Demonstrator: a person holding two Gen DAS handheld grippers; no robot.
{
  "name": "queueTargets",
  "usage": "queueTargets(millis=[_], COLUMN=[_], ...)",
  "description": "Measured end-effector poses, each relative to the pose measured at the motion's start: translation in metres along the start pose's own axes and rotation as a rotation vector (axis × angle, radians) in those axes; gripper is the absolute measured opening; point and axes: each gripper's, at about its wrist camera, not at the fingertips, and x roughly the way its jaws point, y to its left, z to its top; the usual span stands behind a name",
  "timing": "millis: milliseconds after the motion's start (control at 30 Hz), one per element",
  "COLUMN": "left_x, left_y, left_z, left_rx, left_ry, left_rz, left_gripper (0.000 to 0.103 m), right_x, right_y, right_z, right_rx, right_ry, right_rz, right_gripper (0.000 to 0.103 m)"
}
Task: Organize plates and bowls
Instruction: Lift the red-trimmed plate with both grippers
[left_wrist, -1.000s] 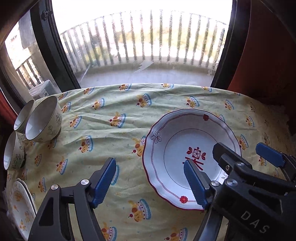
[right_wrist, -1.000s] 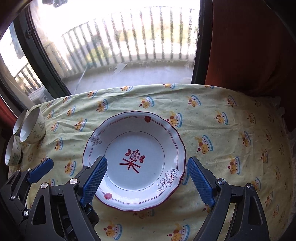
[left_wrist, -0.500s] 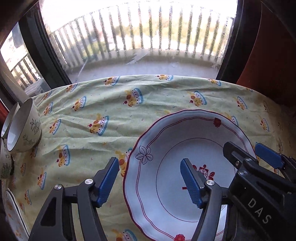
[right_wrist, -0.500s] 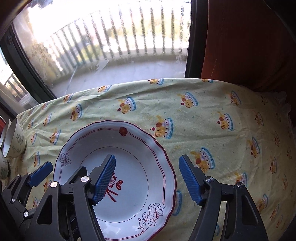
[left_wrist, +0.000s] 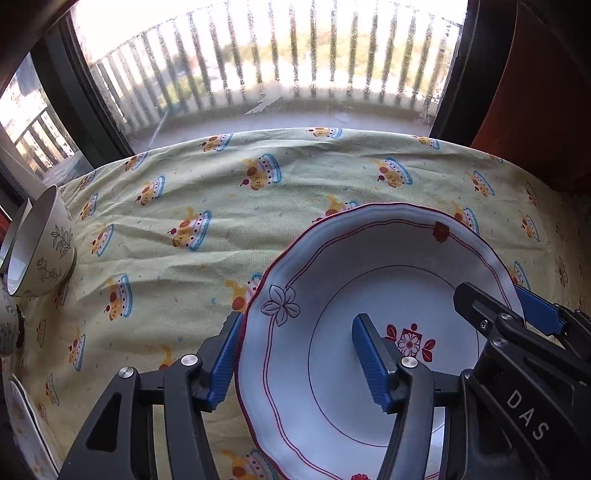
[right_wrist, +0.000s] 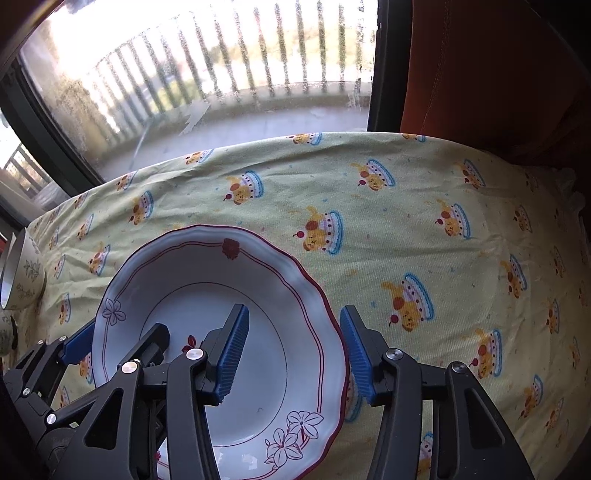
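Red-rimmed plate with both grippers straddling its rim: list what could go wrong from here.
1. The left gripper and right gripper are closing on opposite sides of the plate; the glazed, sloping rim may slip from the ribbed pads.
2. Uneven closing could tip the plate or drag the wrinkled tablecloth.
3. Carried left, it might knock the leaf-patterned bowl near the table's edge.

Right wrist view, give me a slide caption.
Right gripper closing across the rim of the white floral plate on the tablecloth.
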Motion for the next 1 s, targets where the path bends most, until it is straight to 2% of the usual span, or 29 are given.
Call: queueTargets(millis=[467,733,867,1000], left_x=[-0.028,-0.04,-0.043,-0.044], left_y=[0.027,0.044,0.047,0.051], left_z=[-0.062,-0.088,-0.097,-0.097], left_rx=[-0.014,-0.047,-0.04,-0.072], left_ry=[0.06,0.12,0.124,0.126], left_rz=[0.007,0.012,0.012,0.006], left_gripper=[0.061,0.061,0.061,0.059], right_x=[-0.025,-0.04,-0.046,-0.047], right_y=[0.028,0.043,0.048,0.048], right_z=[-0.059,-0.09,-0.103,-0.106], right_rx=[-0.031,-0.029,-0.05,-0.068], right_ry=[0.073,0.133,0.151,0.144], right_rz=[0.023,0.067,0.078,0.077], right_gripper=[0.055,0.055,0.055,0.047])
